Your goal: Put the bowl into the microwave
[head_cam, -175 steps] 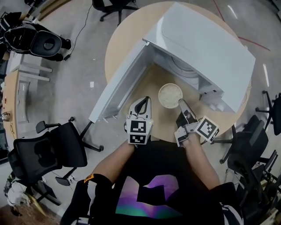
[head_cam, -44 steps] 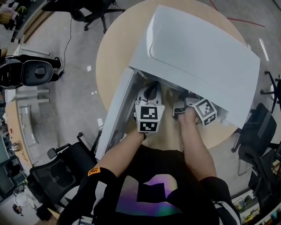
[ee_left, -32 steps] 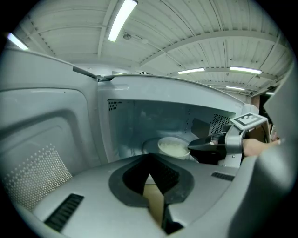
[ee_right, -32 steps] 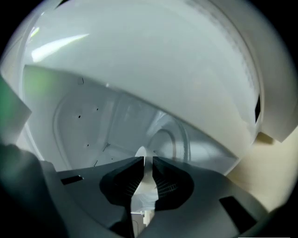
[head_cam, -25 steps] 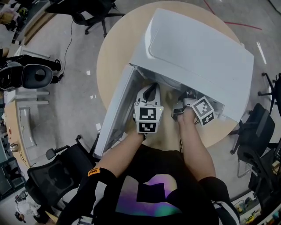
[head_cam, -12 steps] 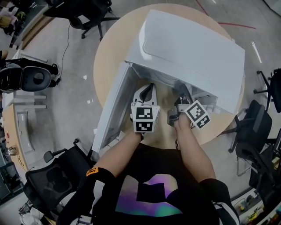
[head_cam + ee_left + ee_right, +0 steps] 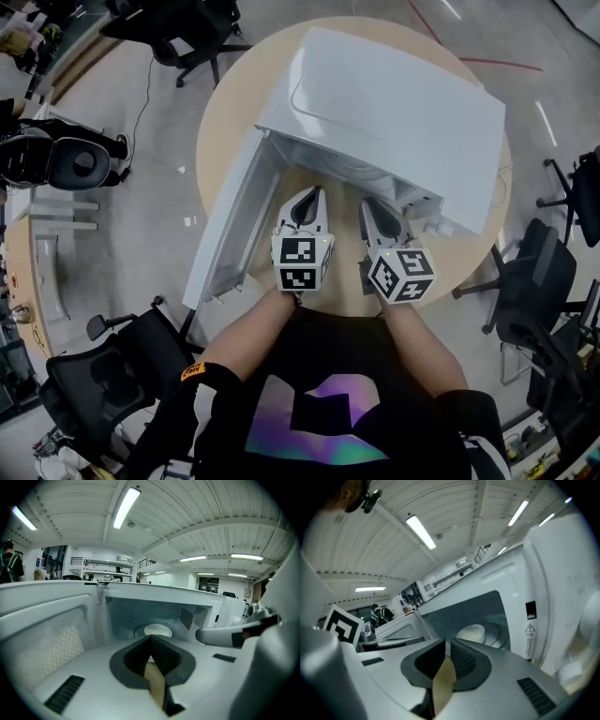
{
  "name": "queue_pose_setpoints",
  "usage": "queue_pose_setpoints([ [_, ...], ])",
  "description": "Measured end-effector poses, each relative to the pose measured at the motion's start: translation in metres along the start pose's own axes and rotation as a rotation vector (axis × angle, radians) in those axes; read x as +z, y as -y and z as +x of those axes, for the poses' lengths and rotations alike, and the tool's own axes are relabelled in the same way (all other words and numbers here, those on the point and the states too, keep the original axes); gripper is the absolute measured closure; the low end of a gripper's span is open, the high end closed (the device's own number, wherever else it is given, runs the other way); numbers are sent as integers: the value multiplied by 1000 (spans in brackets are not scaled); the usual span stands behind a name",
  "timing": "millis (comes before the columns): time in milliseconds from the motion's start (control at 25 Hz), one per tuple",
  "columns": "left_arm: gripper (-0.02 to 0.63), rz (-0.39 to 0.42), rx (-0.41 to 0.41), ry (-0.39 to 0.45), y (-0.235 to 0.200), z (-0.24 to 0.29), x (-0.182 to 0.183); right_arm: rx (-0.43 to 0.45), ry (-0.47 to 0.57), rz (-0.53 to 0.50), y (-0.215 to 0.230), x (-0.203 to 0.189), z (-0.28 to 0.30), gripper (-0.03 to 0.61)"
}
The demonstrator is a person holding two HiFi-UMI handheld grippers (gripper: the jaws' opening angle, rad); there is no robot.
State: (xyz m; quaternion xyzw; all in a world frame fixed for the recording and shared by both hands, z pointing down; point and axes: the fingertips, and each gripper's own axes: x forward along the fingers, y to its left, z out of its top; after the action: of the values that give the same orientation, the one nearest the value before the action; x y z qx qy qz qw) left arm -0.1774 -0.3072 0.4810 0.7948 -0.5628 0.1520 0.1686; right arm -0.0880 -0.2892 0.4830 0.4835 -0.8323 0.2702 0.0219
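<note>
The white microwave [image 7: 394,103] stands on the round wooden table [image 7: 220,131] with its door [image 7: 225,230] swung open to the left. Inside it, on the turntable, sits the pale bowl [image 7: 158,630], also seen through the opening in the right gripper view as the bowl [image 7: 472,633]. In the head view the microwave's top hides the bowl. My left gripper [image 7: 315,192] and right gripper [image 7: 367,202] hover side by side just outside the opening, clear of the bowl. The left gripper [image 7: 150,639] is shut and empty, and so is the right gripper [image 7: 445,643].
The open door's inner face [image 7: 51,639] is close on the left of my left gripper. The microwave's right front panel [image 7: 543,611] stands close beside my right gripper. Office chairs [image 7: 103,375] ring the table, and the person's body is at its near edge.
Both grippers have drawn back out of the microwave opening toward the person. The bowl, on the table at my right gripper seven seconds ago, now rests inside the cavity.
</note>
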Motion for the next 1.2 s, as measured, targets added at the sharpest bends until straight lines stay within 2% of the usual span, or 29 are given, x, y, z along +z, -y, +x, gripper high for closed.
queue_pose_setpoints([
  [160,568,-8,15,15,14,-17,2,50,-21,-143,-15,0,-19,532],
  [280,568,-25,33,19,23,-31,-1,71,-17,-199,-14,2,-33,532],
  [640,568,-62,107,42,41,-78,-5,160,-23,-295,-19,8,-60,532],
  [920,568,-80,168,35,56,-104,-16,269,-12,-349,-34,7,-73,536],
  [1200,568,-84,222,17,61,-123,-24,313,-9,-349,-38,7,-86,536],
])
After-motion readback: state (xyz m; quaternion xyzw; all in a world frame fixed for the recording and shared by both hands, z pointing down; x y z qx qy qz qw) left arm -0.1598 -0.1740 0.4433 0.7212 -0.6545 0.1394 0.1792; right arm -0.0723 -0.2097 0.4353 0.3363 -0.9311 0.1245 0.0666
